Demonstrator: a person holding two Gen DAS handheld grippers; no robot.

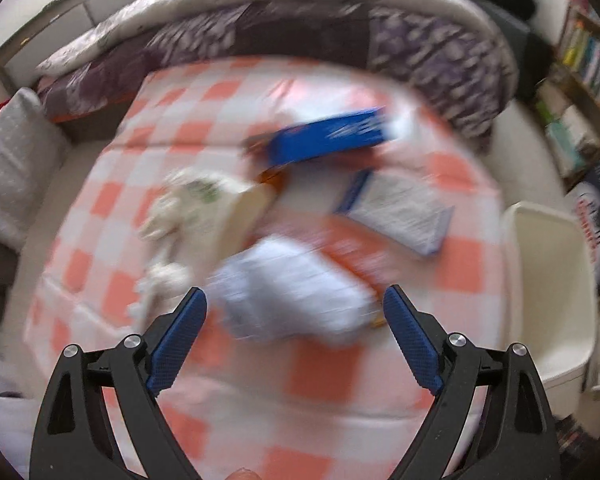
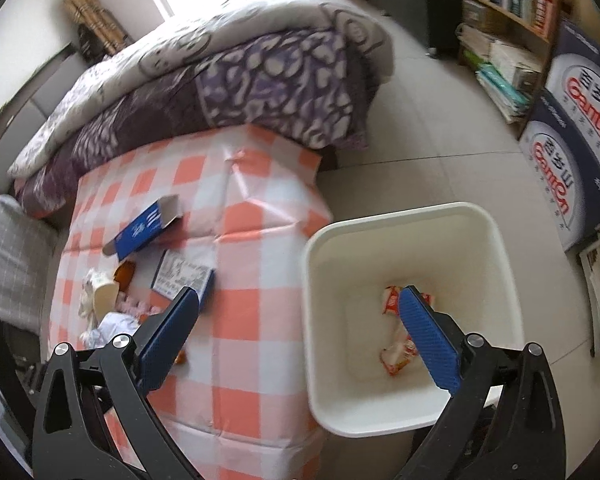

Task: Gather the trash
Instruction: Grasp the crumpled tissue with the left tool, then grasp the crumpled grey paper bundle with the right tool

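My left gripper [image 1: 295, 300] is open and empty, just above a crumpled white paper wad [image 1: 292, 292] on the red-checked table [image 1: 112, 204]. The view is blurred. Other trash lies there: a blue box [image 1: 328, 138], a printed packet [image 1: 400, 210], a paper cup [image 1: 244, 216], white tissue [image 1: 164, 216] and an orange wrapper [image 1: 352, 256]. My right gripper [image 2: 300, 300] is open and empty over the edge between the table [image 2: 256, 240] and the white bin [image 2: 404, 224]. The bin holds red-and-white wrappers [image 2: 396, 356]. The blue box [image 2: 148, 228] and packet [image 2: 182, 274] show there too.
The white bin [image 1: 548, 280] stands on the floor right of the table. A bed with a purple quilt [image 2: 236, 80] is behind the table. A bookshelf [image 2: 508, 20] and printed cartons [image 2: 572, 140] stand at the right. A grey cushion [image 1: 12, 160] is left.
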